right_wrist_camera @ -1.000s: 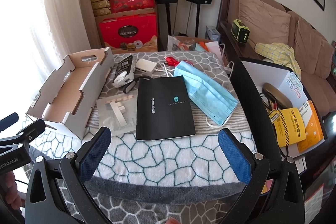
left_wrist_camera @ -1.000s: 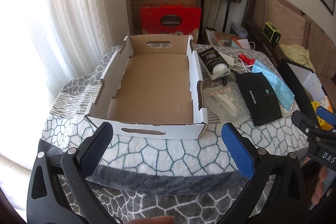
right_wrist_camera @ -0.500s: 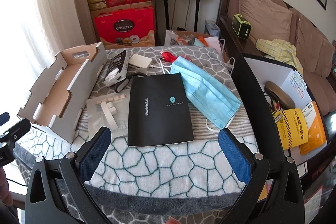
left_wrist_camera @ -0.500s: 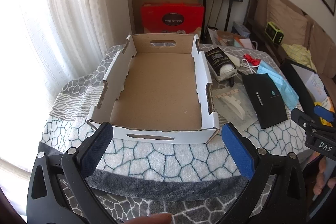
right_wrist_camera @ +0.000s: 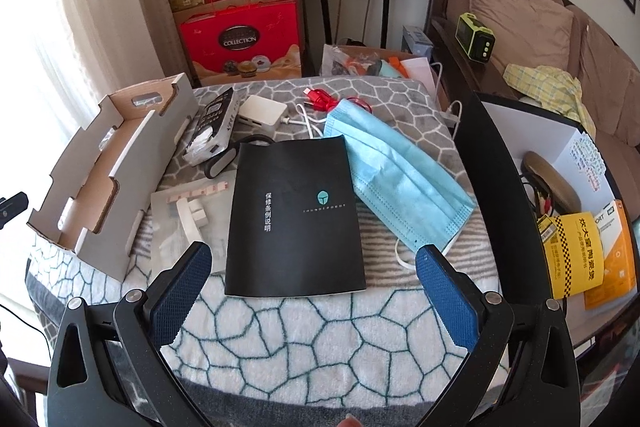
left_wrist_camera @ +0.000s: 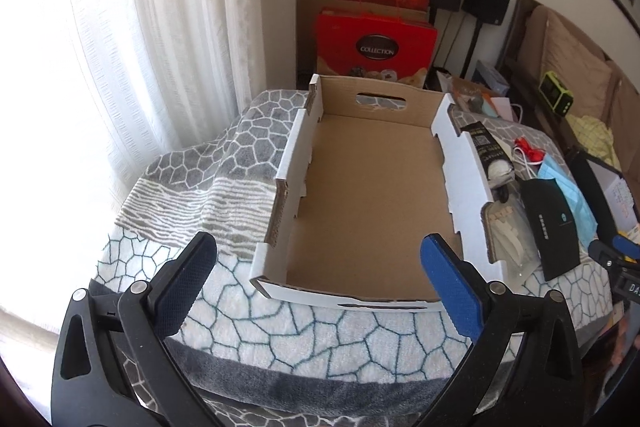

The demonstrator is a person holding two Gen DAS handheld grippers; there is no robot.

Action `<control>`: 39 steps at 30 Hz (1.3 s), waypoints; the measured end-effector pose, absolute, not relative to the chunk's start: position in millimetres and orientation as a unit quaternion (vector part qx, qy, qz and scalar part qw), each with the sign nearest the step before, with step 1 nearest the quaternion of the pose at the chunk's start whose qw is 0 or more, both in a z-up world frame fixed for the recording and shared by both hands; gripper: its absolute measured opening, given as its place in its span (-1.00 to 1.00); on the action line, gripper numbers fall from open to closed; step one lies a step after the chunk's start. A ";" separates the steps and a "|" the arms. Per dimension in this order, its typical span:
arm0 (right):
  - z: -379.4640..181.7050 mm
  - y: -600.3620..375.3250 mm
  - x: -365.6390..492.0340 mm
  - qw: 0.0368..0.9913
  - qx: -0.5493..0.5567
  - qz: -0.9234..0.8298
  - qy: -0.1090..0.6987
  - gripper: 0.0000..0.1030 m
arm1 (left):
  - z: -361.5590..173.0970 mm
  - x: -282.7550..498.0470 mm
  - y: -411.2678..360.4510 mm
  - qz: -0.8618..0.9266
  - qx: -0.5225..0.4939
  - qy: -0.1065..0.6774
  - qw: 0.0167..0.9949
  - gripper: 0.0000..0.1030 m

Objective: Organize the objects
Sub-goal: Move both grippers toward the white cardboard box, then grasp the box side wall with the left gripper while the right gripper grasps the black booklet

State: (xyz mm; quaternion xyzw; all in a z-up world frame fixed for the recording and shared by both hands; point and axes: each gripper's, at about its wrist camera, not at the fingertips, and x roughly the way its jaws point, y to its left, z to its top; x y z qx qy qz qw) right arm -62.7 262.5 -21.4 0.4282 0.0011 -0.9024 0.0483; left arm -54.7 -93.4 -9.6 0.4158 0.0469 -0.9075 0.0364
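Both tools hover spread and empty over the blanket-covered table: the left gripper (left_wrist_camera: 318, 277) faces the bare cardboard tray (left_wrist_camera: 362, 203) at frame centre, the right gripper (right_wrist_camera: 313, 285) the black booklet (right_wrist_camera: 294, 219) just beside a blue mask (right_wrist_camera: 394, 187). A low, flat approach to the booklet's near edge looks wisest.

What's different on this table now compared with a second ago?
Only the viewpoints changed. The left gripper has come in over the near end of the cardboard tray, which now fills more of its view. The right gripper has closed in on the black booklet. Both are open and hold nothing. The tray, booklet and blue face mask lie where they were.
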 end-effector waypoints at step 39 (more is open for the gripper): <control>-68.0 292.1 -117.7 0.120 0.515 -0.845 -0.074 0.46 | -78.0 -98.6 -115.5 -0.843 0.533 -0.008 -0.064 -0.80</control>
